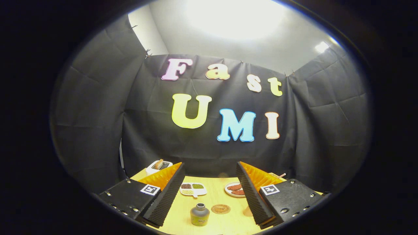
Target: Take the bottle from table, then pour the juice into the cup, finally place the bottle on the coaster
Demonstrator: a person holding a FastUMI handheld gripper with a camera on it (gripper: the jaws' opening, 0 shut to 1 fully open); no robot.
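Observation:
A small grey bottle (199,214) with a yellow-green label stands upright on the wooden table (215,195), low between my two fingers and nearer the left one. A round brown coaster (220,209) lies flat just to the right of the bottle, slightly farther away. My gripper (209,195) is held above the table with its fingers spread wide and nothing between the pads. A pale rounded shape (247,212) peeks out beside the right finger; I cannot tell whether it is the cup.
Beyond the bottle sits a white divided dish (193,189) with dark, green and pale fillings. A white plate (235,189) with reddish-brown pieces lies beside the right finger. A white tray (159,165) with a brown item stands at the far left by the black cloth wall.

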